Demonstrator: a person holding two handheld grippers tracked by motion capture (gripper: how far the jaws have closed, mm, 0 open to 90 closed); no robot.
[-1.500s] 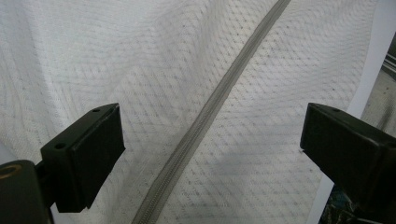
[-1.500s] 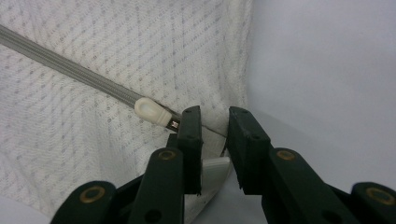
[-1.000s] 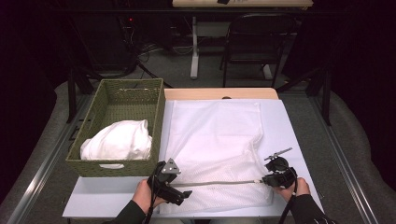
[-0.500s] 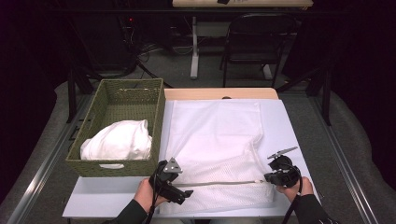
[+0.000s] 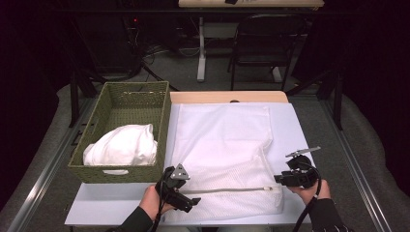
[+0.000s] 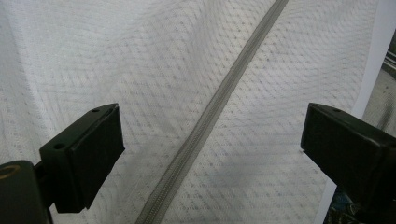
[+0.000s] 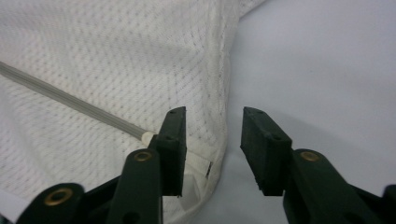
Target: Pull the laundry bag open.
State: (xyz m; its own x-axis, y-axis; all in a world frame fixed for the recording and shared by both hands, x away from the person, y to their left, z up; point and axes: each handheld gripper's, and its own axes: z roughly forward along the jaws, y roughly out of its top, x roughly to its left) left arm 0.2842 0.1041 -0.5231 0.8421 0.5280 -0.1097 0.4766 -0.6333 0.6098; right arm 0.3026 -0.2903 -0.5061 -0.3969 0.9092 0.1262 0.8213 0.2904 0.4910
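Observation:
A white mesh bag (image 5: 222,145) lies flat on the table, with a grey zipper (image 5: 232,190) running along its near edge. My left gripper (image 5: 191,202) hovers at the zipper's left end. In the left gripper view its jaws (image 6: 212,116) stand wide open above the mesh (image 6: 116,56), and the zipper (image 6: 205,126) runs diagonally between them. My right gripper (image 5: 279,179) is at the bag's near right corner. There it (image 7: 212,116) is open, with the bag's side seam (image 7: 224,130) in the gap and the zipper's end (image 7: 147,136) beside the left jaw.
A green woven basket (image 5: 135,104) holding a bundled white cloth (image 5: 121,145) stands left of the bag. The pale table (image 5: 290,125) shows bare to the bag's right. A wooden board (image 5: 227,96) lies along the far edge, and a chair (image 5: 261,43) stands beyond it.
The right gripper has shifted slightly to the right at the bag's corner. The left gripper and the bag have stayed in place.

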